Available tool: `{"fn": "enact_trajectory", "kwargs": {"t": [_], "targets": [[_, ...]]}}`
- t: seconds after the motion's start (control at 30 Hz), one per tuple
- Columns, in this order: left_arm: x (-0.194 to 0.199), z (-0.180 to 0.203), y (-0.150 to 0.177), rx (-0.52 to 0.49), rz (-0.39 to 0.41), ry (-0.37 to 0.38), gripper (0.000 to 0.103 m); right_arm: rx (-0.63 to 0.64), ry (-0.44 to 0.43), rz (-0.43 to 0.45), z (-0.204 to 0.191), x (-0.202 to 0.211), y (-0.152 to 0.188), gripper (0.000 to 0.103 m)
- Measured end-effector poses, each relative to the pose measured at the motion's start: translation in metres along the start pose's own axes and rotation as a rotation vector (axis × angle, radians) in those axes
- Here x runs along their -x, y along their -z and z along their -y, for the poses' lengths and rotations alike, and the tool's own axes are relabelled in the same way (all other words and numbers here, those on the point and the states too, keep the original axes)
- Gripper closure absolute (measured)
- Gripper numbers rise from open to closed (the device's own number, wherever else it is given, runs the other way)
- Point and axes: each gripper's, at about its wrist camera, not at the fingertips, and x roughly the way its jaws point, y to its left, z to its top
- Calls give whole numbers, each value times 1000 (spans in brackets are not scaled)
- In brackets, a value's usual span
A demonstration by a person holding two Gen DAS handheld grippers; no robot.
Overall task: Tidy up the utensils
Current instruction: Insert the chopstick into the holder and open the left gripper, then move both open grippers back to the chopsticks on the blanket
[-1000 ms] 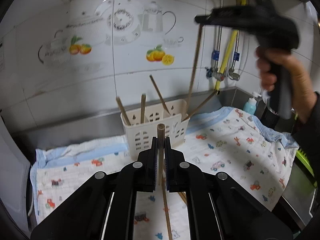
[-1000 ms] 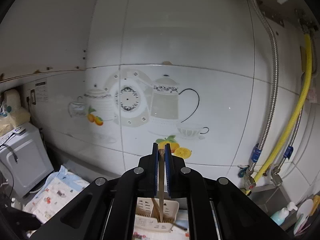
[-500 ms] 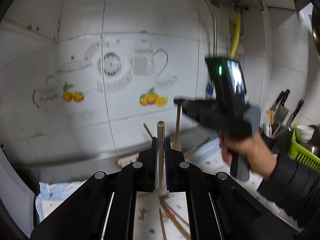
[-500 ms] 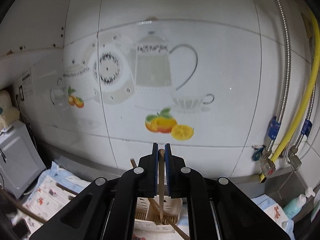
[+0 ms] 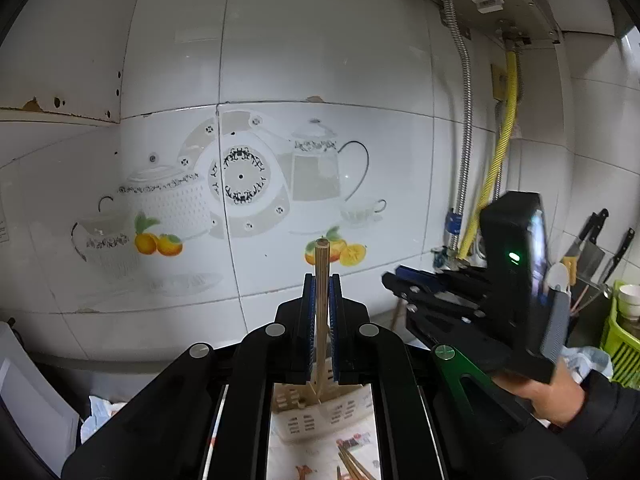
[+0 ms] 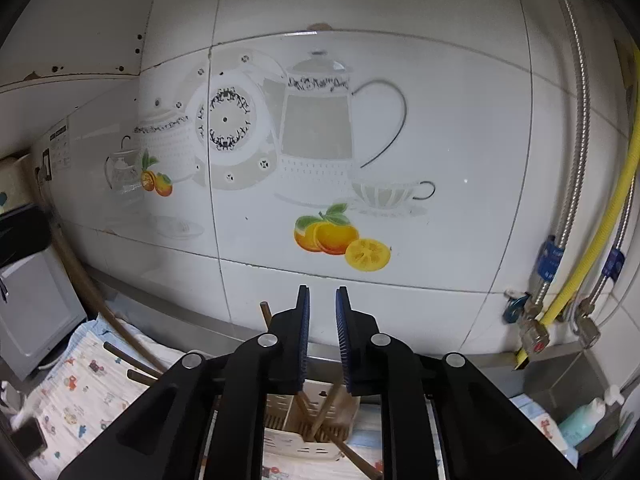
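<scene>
My left gripper point(image 5: 321, 280) is shut on a wooden chopstick point(image 5: 321, 276) held upright, its lower end over the cream utensil holder point(image 5: 320, 416) below. My right gripper point(image 6: 321, 300) is open and empty, above the same holder point(image 6: 308, 436), which has several chopsticks point(image 6: 326, 408) standing in it. The right gripper also shows in the left wrist view point(image 5: 404, 280), to the right of my left one. More chopsticks point(image 5: 352, 464) lie on the cloth in front of the holder.
A patterned cloth point(image 6: 76, 388) covers the counter. The tiled wall point(image 6: 320, 160) stands close behind the holder. Hoses and valves point(image 6: 560, 280) hang at the right. Knives point(image 5: 592, 240) and a green rack point(image 5: 620, 344) are at far right; a soap bottle point(image 6: 584, 420) stands there too.
My right gripper has opened and let its chopstick go into the holder. My left gripper has risen and moved over the holder with its chopstick.
</scene>
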Motion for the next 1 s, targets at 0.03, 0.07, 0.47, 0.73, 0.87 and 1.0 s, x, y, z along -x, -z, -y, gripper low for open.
{"fn": "enact_trajectory", "kwargs": {"t": [0.03, 0.07, 0.47, 0.73, 0.87, 1.0], "targets": [[-2, 0, -1, -4, 4, -15, 98, 2, 0, 3, 0, 2, 1, 84], [-4, -1, -1, -8, 12, -28, 98, 4, -1, 13, 0, 6, 1, 83], [-37, -26, 19, 65, -47, -46, 98, 12, -58, 31, -2, 43, 30, 76], [-53, -29, 31, 76, -105, -40, 96, 4, -105, -6, -12, 62, 65, 72], [-51, -26, 31, 67, -104, -41, 96, 9, -115, -49, -17, 69, 86, 72], [-38, -24, 31, 60, -92, -36, 95, 15, -123, -84, -24, 80, 109, 72]]}}
